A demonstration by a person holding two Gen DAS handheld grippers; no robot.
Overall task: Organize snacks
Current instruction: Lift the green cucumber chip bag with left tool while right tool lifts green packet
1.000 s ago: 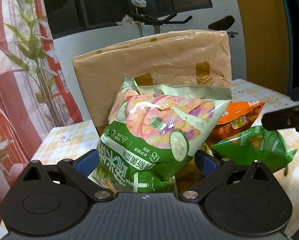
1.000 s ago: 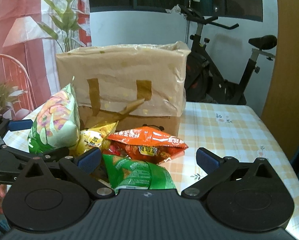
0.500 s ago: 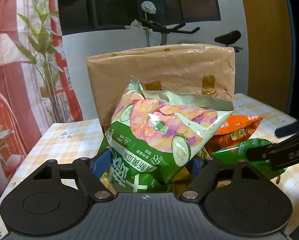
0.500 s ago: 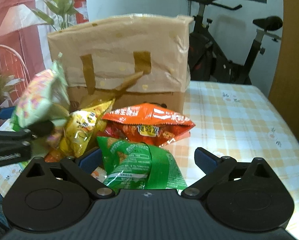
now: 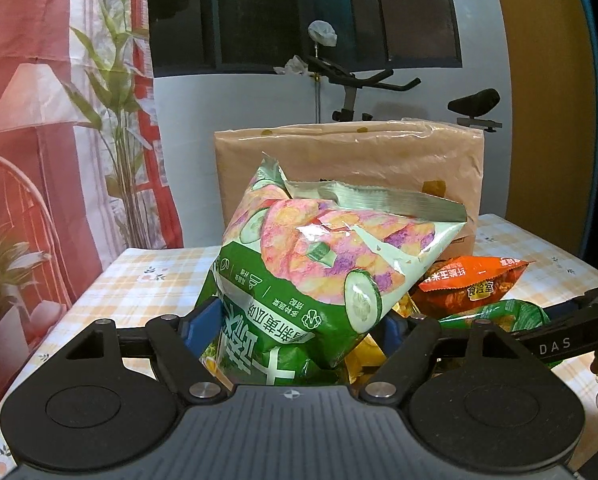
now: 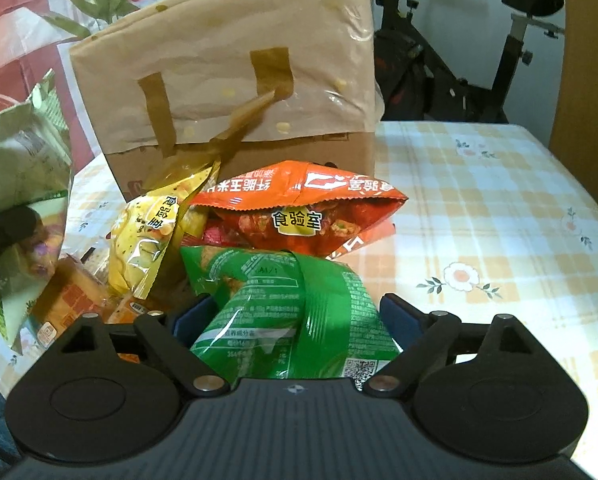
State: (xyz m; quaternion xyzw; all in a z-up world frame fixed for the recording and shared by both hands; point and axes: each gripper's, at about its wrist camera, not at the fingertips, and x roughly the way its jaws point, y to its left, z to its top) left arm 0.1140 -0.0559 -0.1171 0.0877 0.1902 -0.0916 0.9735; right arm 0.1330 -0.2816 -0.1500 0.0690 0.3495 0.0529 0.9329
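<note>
Nearest in the left wrist view, the left gripper (image 5: 299, 320) has its blue pads pressed into the lower end of the cucumber chip bag (image 5: 323, 268), which stands up from the jaws toward 12 o'clock, its crimped top edge free. The bag is puffy and slippery, so the hold is best kept low on the body, firm enough not to slide, without crushing the chips.

In the right wrist view, the right gripper (image 6: 295, 316) is closing its jaws around the green snack bag (image 6: 283, 300), which lies on the table (image 6: 499, 208) between the pads; the pads look just short of pressing it. Let them meet the bag across its width and not on the loose folded flap, or it may slip out when lifted.

Behind it, at 12 o'clock, the orange snack bag (image 6: 299, 204) rests partly on the green one, and the yellow snack bag (image 6: 151, 232) leans at 10 o'clock. Drawing the green bag out slowly should keep both from tumbling.

Farthest stands the brown bag (image 6: 227, 64), probably the destination, with an exercise bike (image 6: 479, 56) beyond.
</note>
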